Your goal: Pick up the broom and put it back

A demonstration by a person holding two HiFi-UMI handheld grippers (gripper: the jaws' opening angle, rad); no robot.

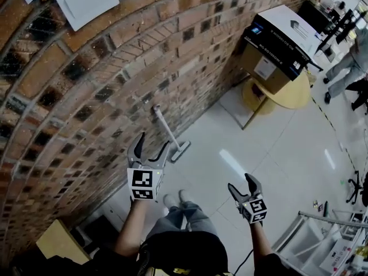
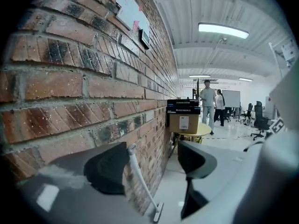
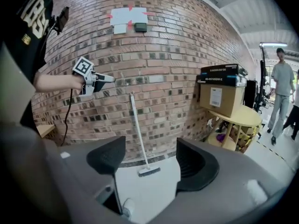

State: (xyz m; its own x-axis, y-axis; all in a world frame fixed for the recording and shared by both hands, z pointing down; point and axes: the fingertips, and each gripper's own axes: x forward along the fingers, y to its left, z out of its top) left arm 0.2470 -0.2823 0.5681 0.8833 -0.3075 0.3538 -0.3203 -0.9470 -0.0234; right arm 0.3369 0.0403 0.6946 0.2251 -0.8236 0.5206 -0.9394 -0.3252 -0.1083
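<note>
Brick wall [image 1: 86, 73] runs along the left, with pale floor [image 1: 276, 154] at its foot. Broom [image 1: 167, 130] stands head down on the floor, its handle top leaning against the bricks. Left gripper [image 1: 154, 141] is near the handle but not touching it; jaws apart, nothing between the pads. Right gripper [image 1: 240, 181] is farther back, well apart from the broom; jaws wide, empty. Beyond the broom, stacked boxes [image 1: 270, 62] sit on a round yellow table [image 1: 293, 96] by the wall.
</note>
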